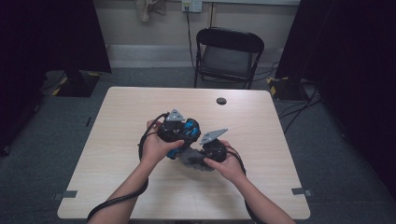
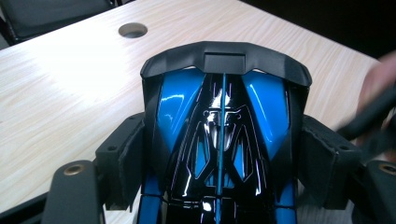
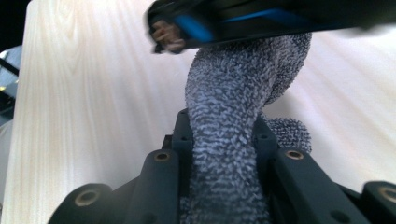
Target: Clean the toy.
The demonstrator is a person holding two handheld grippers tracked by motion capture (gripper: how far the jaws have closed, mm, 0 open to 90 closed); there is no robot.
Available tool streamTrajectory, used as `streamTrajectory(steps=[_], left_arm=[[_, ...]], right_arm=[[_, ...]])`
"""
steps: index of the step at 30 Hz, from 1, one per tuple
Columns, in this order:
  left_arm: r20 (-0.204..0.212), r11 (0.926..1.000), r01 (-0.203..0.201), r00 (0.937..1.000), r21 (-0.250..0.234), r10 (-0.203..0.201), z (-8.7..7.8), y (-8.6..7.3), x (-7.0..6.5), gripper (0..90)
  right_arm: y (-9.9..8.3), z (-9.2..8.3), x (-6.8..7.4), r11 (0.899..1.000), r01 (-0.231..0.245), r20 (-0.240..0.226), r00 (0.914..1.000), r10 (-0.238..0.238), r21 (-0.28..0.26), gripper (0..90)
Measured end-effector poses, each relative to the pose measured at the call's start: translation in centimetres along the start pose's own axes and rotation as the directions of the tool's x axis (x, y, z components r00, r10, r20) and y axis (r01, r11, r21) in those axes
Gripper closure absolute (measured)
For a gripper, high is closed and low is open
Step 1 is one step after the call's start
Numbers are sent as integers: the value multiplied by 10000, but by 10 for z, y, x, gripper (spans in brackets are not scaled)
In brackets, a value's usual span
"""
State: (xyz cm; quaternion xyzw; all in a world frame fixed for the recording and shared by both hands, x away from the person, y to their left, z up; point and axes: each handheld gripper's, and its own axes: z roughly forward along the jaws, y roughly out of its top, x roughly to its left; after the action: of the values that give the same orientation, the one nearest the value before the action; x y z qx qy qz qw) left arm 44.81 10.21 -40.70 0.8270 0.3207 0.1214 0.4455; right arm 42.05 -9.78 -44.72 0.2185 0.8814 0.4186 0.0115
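Note:
A glossy blue and black toy car shell point(image 2: 224, 116) sits between the pads point(image 2: 127, 158) of my left gripper point(image 2: 224, 161), which is shut on its sides. From above, the car point(image 1: 188, 127) is held a little over the middle of the table in the left gripper point(image 1: 180, 133). My right gripper point(image 3: 223, 140) is shut on a grey fuzzy cloth point(image 3: 233, 107), which rises up against the underside of the car point(image 3: 243, 18). In the high view the cloth point(image 1: 190, 159) bunches between the two hands, under the right gripper point(image 1: 208, 151).
The light wooden table point(image 1: 116, 140) has a round cable hole point(image 1: 221, 101) near its far edge. A black folding chair point(image 1: 229, 51) stands behind the table. Cables trail from both grippers toward the near edge, and more lie on the floor at right.

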Motion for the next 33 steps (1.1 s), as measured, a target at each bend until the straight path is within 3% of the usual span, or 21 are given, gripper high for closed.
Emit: streamTrajectory(steps=[8,13,21,33], left_arm=[[-35,9999,-44,10000,124,45,-9,-9,4,254],[109,9998,-44,9999,203,42,-9,-12,2,254],[125,9997,46,9999,234,-49,-2,-11,1,254],[65,9998,-58,10000,164,57,0,-7,-1,254]], right_arm=[[3,-32,-24,9976,-461,790,9956,502,-523,710],[5,-41,-31,9959,-545,1117,9918,624,-729,709],[7,-34,-23,9975,-338,840,9957,389,-616,709],[3,-26,-21,9972,-498,593,9968,532,-559,708]])
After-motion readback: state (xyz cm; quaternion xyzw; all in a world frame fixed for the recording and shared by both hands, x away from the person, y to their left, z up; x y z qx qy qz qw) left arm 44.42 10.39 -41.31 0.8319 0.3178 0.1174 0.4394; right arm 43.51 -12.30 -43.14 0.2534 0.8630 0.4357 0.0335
